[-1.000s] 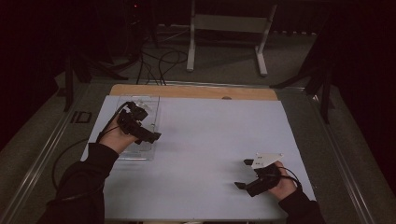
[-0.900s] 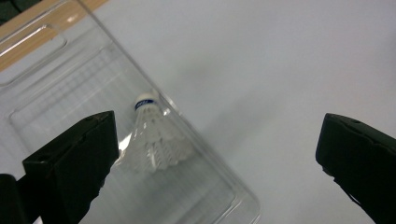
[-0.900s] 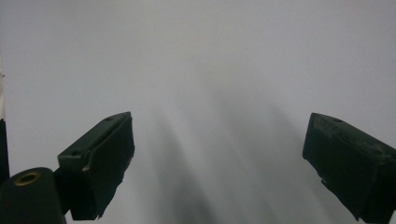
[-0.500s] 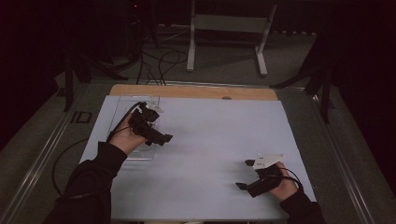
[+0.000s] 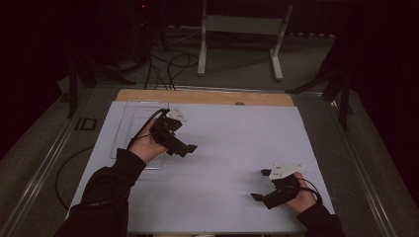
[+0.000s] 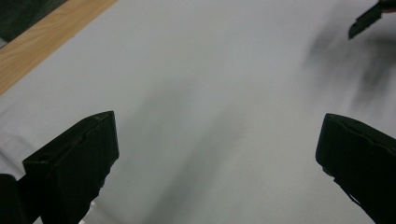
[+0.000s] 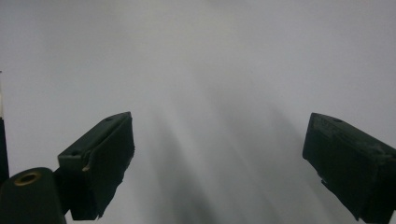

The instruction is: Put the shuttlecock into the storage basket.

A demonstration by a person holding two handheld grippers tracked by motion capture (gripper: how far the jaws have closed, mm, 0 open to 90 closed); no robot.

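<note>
My left gripper [image 5: 184, 148] hovers over the white sheet [image 5: 237, 143] left of the middle, its jaws pointing right. Seen along its own jaws, the left gripper [image 6: 219, 149] stands wide open with only bare sheet between them. My right gripper [image 5: 261, 184] sits low near the front right of the sheet, jaws pointing left. The right gripper [image 7: 219, 158] is also open, with nothing held. A jaw tip of the right gripper [image 6: 366, 21] shows far off in the left gripper view.
A clear flat tray [image 5: 129, 123] lies on the sheet's left part, behind my left hand. A wooden strip [image 5: 207, 97] borders the far edge. A white metal stand [image 5: 237, 24] and cables [image 5: 168, 64] are on the floor beyond the table.
My left gripper has moved to the right, from over the clear tray out above the bare sheet. The right gripper has hardly shifted.
</note>
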